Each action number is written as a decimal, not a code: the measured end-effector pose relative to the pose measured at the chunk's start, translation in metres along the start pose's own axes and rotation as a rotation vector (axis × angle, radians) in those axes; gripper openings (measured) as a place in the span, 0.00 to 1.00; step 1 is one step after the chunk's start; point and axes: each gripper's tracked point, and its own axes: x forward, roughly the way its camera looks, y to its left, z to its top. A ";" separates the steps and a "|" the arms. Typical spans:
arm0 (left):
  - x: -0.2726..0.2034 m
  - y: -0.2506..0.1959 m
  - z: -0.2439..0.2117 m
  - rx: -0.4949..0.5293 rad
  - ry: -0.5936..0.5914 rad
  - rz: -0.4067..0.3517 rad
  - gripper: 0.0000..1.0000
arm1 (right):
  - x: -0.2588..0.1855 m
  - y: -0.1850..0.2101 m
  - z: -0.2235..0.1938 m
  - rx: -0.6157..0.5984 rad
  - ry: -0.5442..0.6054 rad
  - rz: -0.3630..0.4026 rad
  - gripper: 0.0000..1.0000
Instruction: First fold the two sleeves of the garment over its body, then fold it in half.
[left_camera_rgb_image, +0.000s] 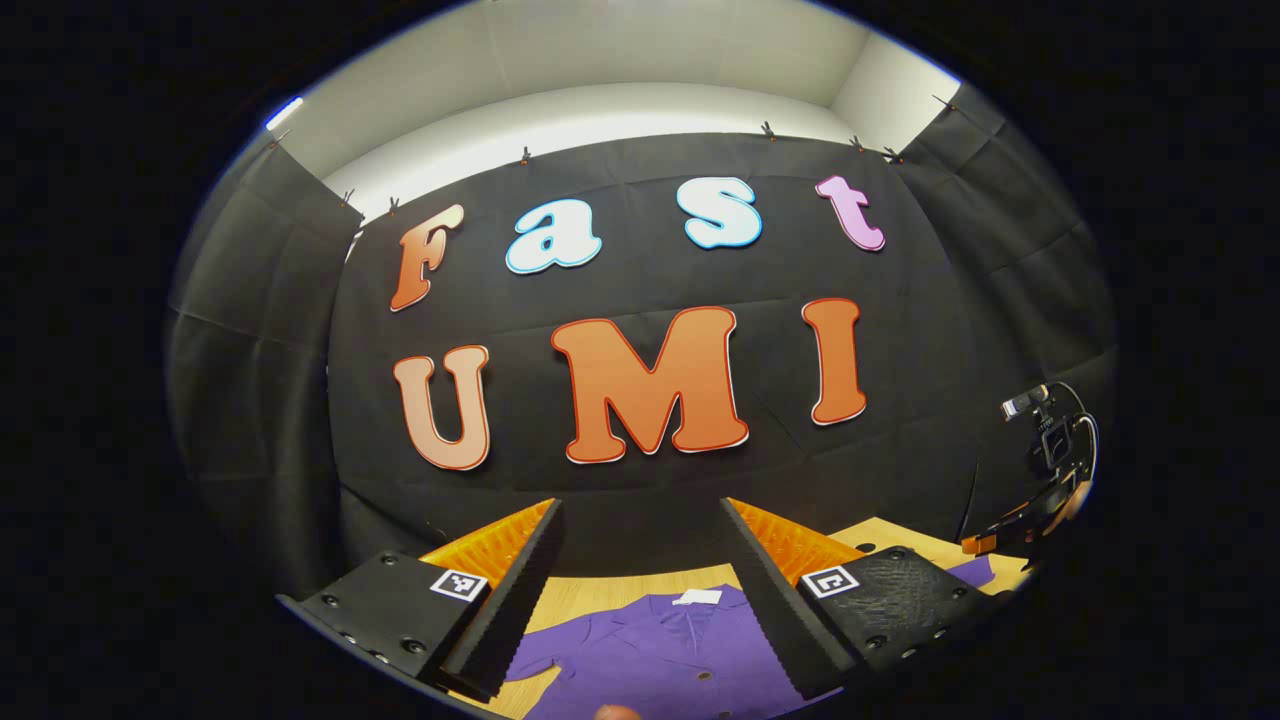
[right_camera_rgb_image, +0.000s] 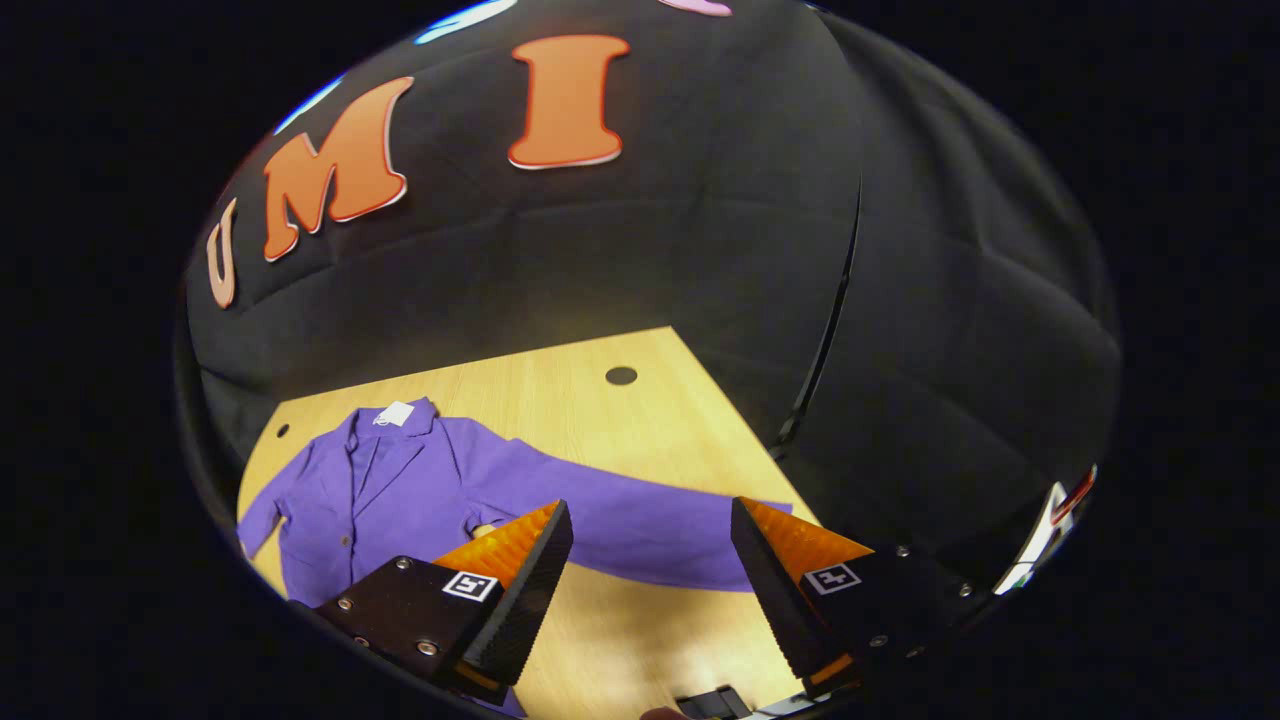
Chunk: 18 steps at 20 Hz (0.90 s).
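One purple button-front jacket (right_camera_rgb_image: 400, 500) of soft cloth lies flat and face up on the pale wooden table (right_camera_rgb_image: 600, 420), its collar toward the far black cloth wall (right_camera_rgb_image: 650, 260) and a small white tag (right_camera_rgb_image: 396, 413) showing at the neck. In the right gripper view its right-hand sleeve (right_camera_rgb_image: 640, 520) stretches out long across the tabletop toward the table's right edge, unfolded and lying smooth, while the left-hand sleeve (right_camera_rgb_image: 262, 520) angles out and down beside the body. The lapels lie open in a V, and dark buttons run down the front. A round dark hole (right_camera_rgb_image: 621, 376) sits in the table beyond the jacket, well apart from it.

The right gripper (right_camera_rgb_image: 650, 530) hangs above the outstretched sleeve with its fingers spread wide and nothing between them; whether the tips touch the cloth cannot be told.

In the left gripper view the left gripper (left_camera_rgb_image: 640, 540) points mostly at the wall, its fingers also spread wide apart and holding nothing. Between and below them appear the jacket's collar, tag and upper front (left_camera_rgb_image: 660, 650), lying on the table (left_camera_rgb_image: 600, 590). At the far right of that view stands a small black camera on a bracket (left_camera_rgb_image: 1050, 440), near the table's corner.
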 end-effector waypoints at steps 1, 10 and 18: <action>-0.001 -0.002 -0.003 0.003 0.009 0.002 0.98 | 0.008 -0.007 -0.004 0.026 0.040 0.005 0.95; -0.010 0.002 -0.017 0.034 0.076 0.074 1.00 | 0.062 -0.061 -0.040 0.137 0.383 -0.019 0.95; -0.024 -0.002 -0.039 0.034 0.151 0.135 0.98 | 0.084 -0.097 -0.088 0.196 0.652 -0.024 0.96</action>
